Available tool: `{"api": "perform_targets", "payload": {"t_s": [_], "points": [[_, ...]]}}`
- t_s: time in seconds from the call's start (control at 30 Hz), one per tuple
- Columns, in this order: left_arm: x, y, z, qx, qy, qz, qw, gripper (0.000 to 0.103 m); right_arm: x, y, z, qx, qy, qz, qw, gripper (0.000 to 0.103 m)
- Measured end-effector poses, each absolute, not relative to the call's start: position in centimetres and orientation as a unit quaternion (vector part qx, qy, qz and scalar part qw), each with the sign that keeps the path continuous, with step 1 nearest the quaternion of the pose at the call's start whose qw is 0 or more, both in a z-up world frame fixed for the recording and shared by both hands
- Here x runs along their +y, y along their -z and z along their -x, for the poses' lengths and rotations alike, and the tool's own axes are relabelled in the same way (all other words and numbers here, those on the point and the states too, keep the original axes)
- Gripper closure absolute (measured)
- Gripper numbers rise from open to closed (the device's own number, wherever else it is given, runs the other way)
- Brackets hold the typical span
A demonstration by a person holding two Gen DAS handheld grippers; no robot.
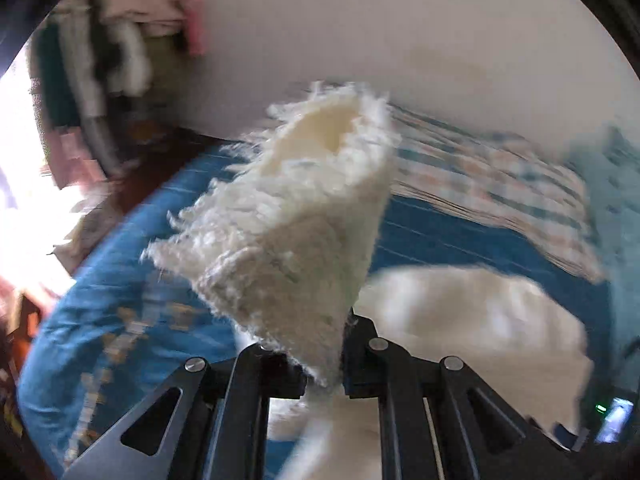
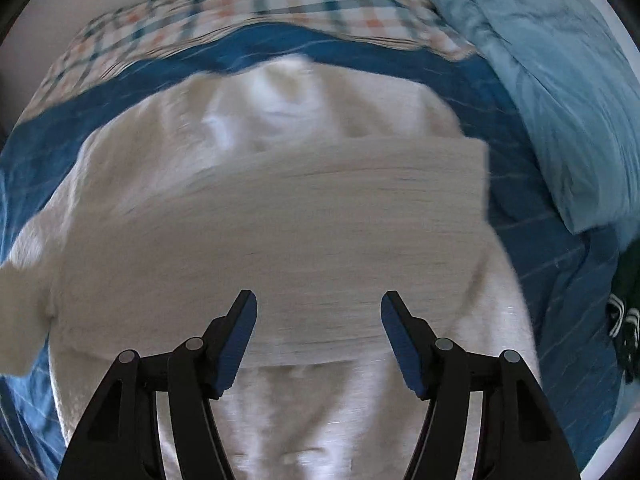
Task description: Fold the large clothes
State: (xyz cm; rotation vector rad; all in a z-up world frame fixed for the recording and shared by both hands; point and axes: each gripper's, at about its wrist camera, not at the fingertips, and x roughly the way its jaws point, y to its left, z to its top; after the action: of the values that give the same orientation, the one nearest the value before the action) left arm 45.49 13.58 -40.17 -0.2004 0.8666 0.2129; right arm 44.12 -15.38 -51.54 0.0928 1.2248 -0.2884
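Observation:
A large cream fleece garment (image 2: 280, 208) lies spread on the blue bedspread (image 2: 536, 264), with a sleeve laid across its middle. In the left wrist view my left gripper (image 1: 326, 376) is shut on a fluffy cuff end of the cream garment (image 1: 296, 216), which stands up from the jaws, lifted above the bed. More of the garment (image 1: 472, 316) lies below on the blue bedspread (image 1: 120, 280). In the right wrist view my right gripper (image 2: 319, 336) hangs open over the garment, with nothing between its blue-padded fingers (image 2: 236, 340).
A checked pillow (image 2: 256, 4) lies at the bed's far edge and a light blue quilt (image 2: 552, 80) is bunched at the right. A dark striped item (image 2: 624, 320) sits at the right edge. In the left wrist view, hanging clothes (image 1: 120, 40) and a bright window (image 1: 24, 184) are at the left.

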Motion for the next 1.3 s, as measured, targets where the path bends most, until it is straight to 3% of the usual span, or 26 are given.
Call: {"api": "perform_targets", "payload": {"t_s": [0.27, 0.53, 0.63, 0.7, 0.73, 0.77, 1.03, 1.3], "points": [[-4.2, 44.2, -48.7, 0.510, 0.073, 0.101, 0.851, 0.094, -27.3, 50.5, -41.2, 0.559, 0.169, -0.114, 0.804, 0.037], [-13.0, 48.9, -49.5, 0.572, 0.079, 0.058, 0.815, 0.087, -34.7, 52.2, -38.4, 0.562, 0.157, -0.179, 0.792, 0.037], [-13.4, 49.0, -49.1, 0.564, 0.065, 0.038, 0.823, 0.067, -35.9, 52.4, -37.6, 0.564, 0.150, -0.185, 0.790, 0.037], [-13.9, 49.0, -49.7, 0.556, 0.058, 0.024, 0.829, 0.037, -36.2, 52.5, -37.2, 0.568, 0.153, -0.182, 0.788, 0.037], [-13.9, 49.0, -49.7, 0.555, 0.054, 0.016, 0.830, 0.012, -36.4, 52.5, -37.1, 0.569, 0.151, -0.184, 0.787, 0.037], [-14.1, 49.3, -50.0, 0.553, 0.054, 0.015, 0.831, 0.008, -36.6, 52.4, -37.1, 0.569, 0.148, -0.189, 0.786, 0.037], [-10.2, 47.3, -48.5, 0.536, -0.002, 0.010, 0.844, 0.008, -35.9, 50.0, -38.2, 0.557, 0.097, -0.241, 0.789, 0.037], [0.8, 47.1, -46.5, 0.537, -0.137, 0.010, 0.832, 0.008, -31.1, 50.6, -46.0, 0.540, -0.026, -0.329, 0.774, 0.037]]}}
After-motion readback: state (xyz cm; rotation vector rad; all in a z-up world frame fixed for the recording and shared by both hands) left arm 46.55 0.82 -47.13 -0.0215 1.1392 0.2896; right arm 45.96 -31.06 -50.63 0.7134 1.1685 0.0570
